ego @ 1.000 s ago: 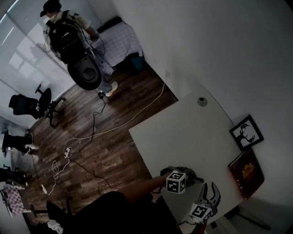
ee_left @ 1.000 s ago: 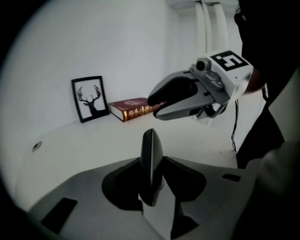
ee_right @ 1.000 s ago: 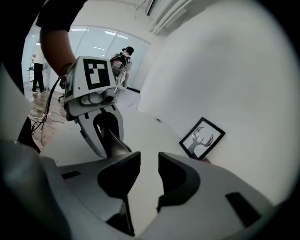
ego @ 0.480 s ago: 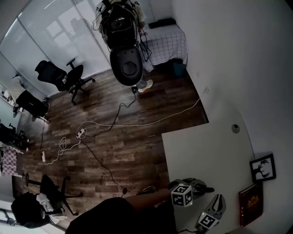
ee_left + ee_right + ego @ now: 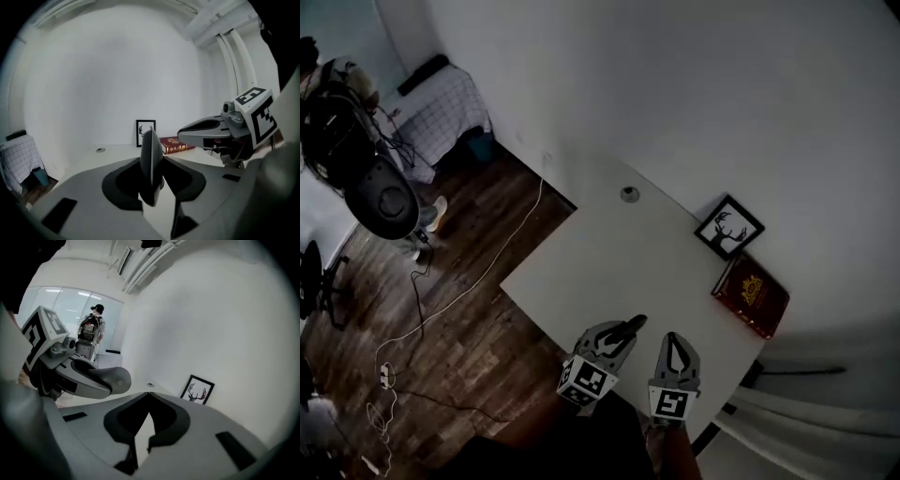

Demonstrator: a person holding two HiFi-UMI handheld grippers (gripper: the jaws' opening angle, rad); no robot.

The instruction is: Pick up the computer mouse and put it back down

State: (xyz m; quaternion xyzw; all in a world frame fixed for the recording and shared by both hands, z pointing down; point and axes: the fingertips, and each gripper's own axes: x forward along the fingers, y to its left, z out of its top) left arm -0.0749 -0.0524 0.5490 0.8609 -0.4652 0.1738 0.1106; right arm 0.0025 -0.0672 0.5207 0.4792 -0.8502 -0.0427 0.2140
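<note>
**Mouse gripped in the left claw, right claw clenched on nothing**

The left claw (image 5: 615, 337) hangs over the near edge of the white rectangular counter (image 5: 609, 253), grasping the dark computer mouse (image 5: 151, 161). In the left gripper view the mouse stands on its edge, narrow side toward the camera. It is pinched between the two grey jaws, which stay partly apart around it. Pale counter shows through the gap beneath it.

Just beside it at 3 o'clock, the right claw (image 5: 675, 342) is clenched. Its jaws have just been closing, their tips meet in the right gripper view, and nothing lies between them.

At 12 o'clock from the claws, a small round grey disc (image 5: 629, 194) lies at the counter's far end. At 1 o'clock a black-framed deer picture (image 5: 728, 228) stands at the white wall. A red hardback book (image 5: 752, 292) lies flat just beside it, at 2 o'clock.
</note>
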